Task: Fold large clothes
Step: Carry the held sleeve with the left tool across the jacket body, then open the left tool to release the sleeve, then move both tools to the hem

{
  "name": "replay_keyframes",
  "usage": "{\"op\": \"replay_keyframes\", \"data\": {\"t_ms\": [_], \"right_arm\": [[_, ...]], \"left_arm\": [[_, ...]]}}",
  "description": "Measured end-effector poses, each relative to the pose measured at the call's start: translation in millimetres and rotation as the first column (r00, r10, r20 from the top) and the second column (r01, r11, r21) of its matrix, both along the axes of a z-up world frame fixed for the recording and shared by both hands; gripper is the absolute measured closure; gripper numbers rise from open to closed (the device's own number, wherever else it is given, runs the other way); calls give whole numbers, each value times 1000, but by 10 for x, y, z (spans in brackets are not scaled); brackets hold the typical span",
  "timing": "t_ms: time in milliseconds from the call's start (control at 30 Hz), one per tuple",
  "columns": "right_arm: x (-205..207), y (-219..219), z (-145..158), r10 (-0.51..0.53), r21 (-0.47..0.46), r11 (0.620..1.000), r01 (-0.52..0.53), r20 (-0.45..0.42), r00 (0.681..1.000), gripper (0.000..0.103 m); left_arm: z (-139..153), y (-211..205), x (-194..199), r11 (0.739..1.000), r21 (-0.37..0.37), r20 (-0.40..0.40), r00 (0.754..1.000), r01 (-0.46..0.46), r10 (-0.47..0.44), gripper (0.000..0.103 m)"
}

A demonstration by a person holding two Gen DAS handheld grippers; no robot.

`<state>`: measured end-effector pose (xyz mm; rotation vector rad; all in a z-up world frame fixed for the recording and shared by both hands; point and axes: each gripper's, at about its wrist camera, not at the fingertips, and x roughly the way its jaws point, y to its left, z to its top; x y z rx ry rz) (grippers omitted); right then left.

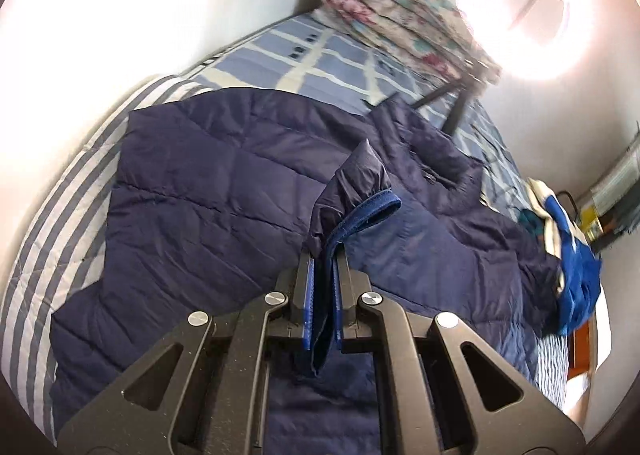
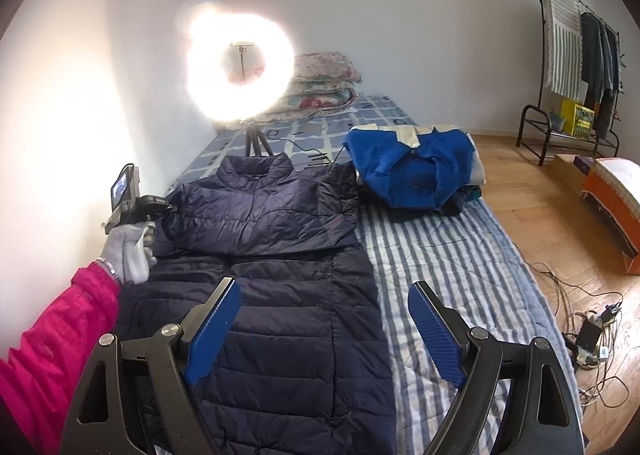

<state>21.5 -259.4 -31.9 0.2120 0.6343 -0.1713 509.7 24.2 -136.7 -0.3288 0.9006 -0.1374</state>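
Observation:
A long navy quilted jacket (image 2: 280, 255) lies flat on the bed (image 2: 452, 255), collar toward the far end, one sleeve folded across its chest. In the left wrist view my left gripper (image 1: 324, 255) is shut on the jacket's sleeve cuff (image 1: 356, 211), which has a brighter blue trim, and holds it above the jacket body (image 1: 208, 191). In the right wrist view the left gripper's body (image 2: 136, 203) shows at the jacket's left edge, held by a gloved hand. My right gripper (image 2: 324, 289) is open and empty above the jacket's lower half.
A pile of clothes topped by a blue garment (image 2: 412, 167) lies on the bed's right side. A lit ring light on a tripod (image 2: 240, 67) and folded floral quilts (image 2: 324, 83) stand at the far end. Cables (image 2: 580, 319), boxes and a clothes rack (image 2: 576, 67) are on the floor at right.

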Motion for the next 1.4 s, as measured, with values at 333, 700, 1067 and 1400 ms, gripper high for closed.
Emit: {"op": "replay_keyframes", "data": {"t_ms": [333, 700, 1067, 1400], "right_arm": [[77, 107, -31, 25, 2, 1000, -25, -15, 1000, 16], [28, 142, -14, 16, -37, 999, -17, -24, 1000, 16], [-136, -41, 25, -56, -122, 991, 56, 4, 998, 16], [-301, -224, -25, -90, -97, 990, 97, 76, 993, 16]], "left_arm": [[-329, 43, 161, 999, 55, -76, 997, -4, 8, 97], [-176, 124, 112, 986, 155, -59, 996, -63, 73, 90], [822, 309, -750, 974, 223, 58, 997, 41, -55, 90], [1454, 757, -2116, 963, 248, 110, 984, 109, -139, 57]]}}
